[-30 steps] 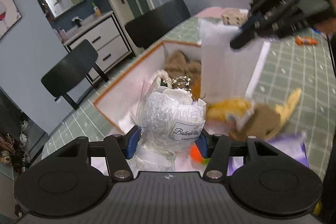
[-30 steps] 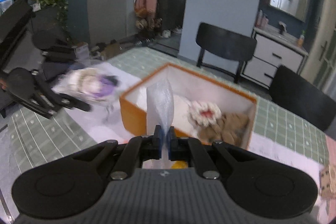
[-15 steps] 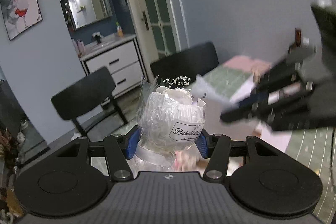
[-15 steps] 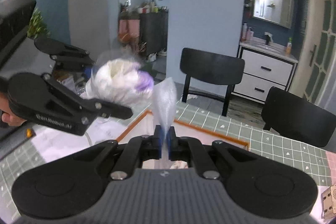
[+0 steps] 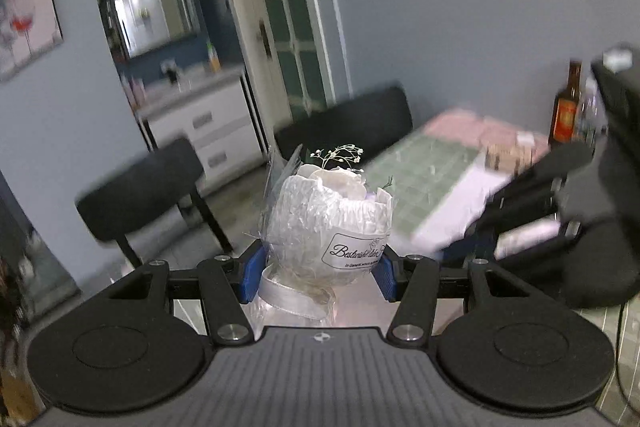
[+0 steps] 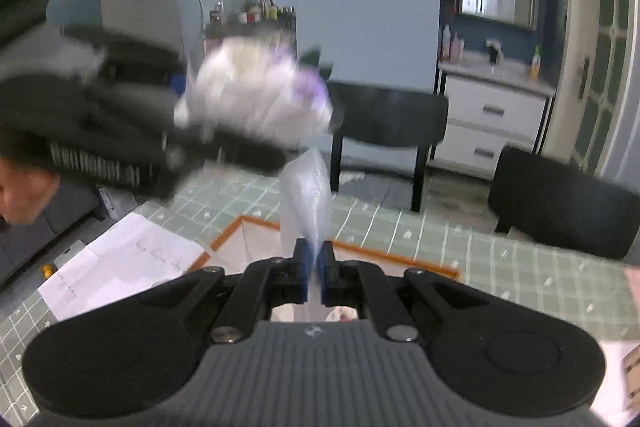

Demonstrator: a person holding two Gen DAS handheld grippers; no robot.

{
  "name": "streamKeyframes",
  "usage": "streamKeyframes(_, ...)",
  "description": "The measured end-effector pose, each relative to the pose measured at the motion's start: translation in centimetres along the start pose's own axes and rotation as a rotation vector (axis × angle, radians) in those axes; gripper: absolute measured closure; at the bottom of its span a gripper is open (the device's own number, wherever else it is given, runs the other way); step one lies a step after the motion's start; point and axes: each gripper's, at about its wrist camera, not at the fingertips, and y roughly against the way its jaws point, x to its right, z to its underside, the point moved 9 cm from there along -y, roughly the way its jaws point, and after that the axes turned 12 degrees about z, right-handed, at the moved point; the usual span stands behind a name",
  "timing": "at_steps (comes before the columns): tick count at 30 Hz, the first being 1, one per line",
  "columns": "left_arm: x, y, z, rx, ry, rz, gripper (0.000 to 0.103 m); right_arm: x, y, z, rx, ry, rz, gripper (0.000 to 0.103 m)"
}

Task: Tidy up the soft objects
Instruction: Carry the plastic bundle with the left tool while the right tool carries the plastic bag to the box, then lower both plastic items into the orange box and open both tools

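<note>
My left gripper (image 5: 318,273) is shut on a small bouquet in crinkly clear wrap (image 5: 332,223) with a white label, held high in the air. It shows blurred in the right wrist view (image 6: 256,95), up and to the left. My right gripper (image 6: 314,273) is shut on a thin clear plastic bag (image 6: 308,191) that stands up from the pads. It hovers over the orange-rimmed white box (image 6: 256,231), whose inside is mostly hidden. The right gripper also shows in the left wrist view (image 5: 568,211), close on the right.
The table has a green checked cloth (image 6: 520,259) and a white paper sheet (image 6: 120,259) left of the box. Two black chairs (image 6: 388,123) stand behind the table. A brown bottle (image 5: 566,107) and a pink cloth (image 5: 472,127) are at the far end.
Both grippers have risen from over the box and tilted up. The left gripper with the bouquet has come closer to the right one. Both grips are unchanged.
</note>
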Motion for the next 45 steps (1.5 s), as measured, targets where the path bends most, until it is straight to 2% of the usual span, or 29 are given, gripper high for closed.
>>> streamKeyframes(4, -1.2, -3.1, 5.6, -0.105, 0.047, 0.021, 0.04, 0.1, -2.3, 2.7, -0.081, -0.059, -0.057, 0.101)
streamKeyframes(9, -1.8, -5.5, 9.2, -0.183, 0.084, 0.041, 0.04, -0.2, -5.0, 6.0, -0.173, -0.069, -0.07, 0.101)
streamKeyframes(16, -0.8, -8.1, 12.0, -0.308, 0.027, 0.036, 0.04, 0.2, -8.3, 9.1, -0.265, -0.063, -0.053, 0.1)
streamKeyframes(22, 0.4, -9.4, 12.9, -0.362, -0.021, 0.031, 0.039, 1.0, -9.6, 10.8, -0.306, -0.012, 0.0, 0.099)
streamKeyframes(26, 0.4, -9.6, 12.9, -0.376, -0.024, 0.024, 0.037, 1.6, -10.2, 11.5, -0.337, 0.013, 0.026, 0.098)
streamKeyframes(30, 0.1, -10.0, 12.9, -0.397, -0.028, 0.0, 0.027, 2.0, -10.6, 12.6, -0.368, 0.04, 0.045, 0.09)
streamKeyframes(33, 0.1, -9.9, 12.7, -0.394, -0.039, -0.02, 0.021, 2.2, -10.5, 12.9, -0.364, 0.044, 0.065, 0.079)
streamKeyframes(35, -0.1, -9.7, 12.5, -0.388, -0.041, -0.043, 0.016, 2.4, -10.1, 12.6, -0.345, 0.052, 0.083, 0.076)
streamKeyframes(36, -0.2, -9.6, 12.4, -0.382, -0.04, -0.052, 0.016, 2.5, -9.8, 12.5, -0.334, 0.055, 0.093, 0.072)
streamKeyframes(40, -0.6, -9.0, 11.5, -0.346, -0.003, -0.065, 0.016, 2.8, -8.5, 11.7, -0.296, 0.053, 0.113, 0.07)
streamKeyframes(45, -1.4, -7.4, 9.4, -0.249, 0.092, -0.073, 0.016, 3.1, -7.0, 10.7, -0.258, 0.052, 0.135, 0.065)
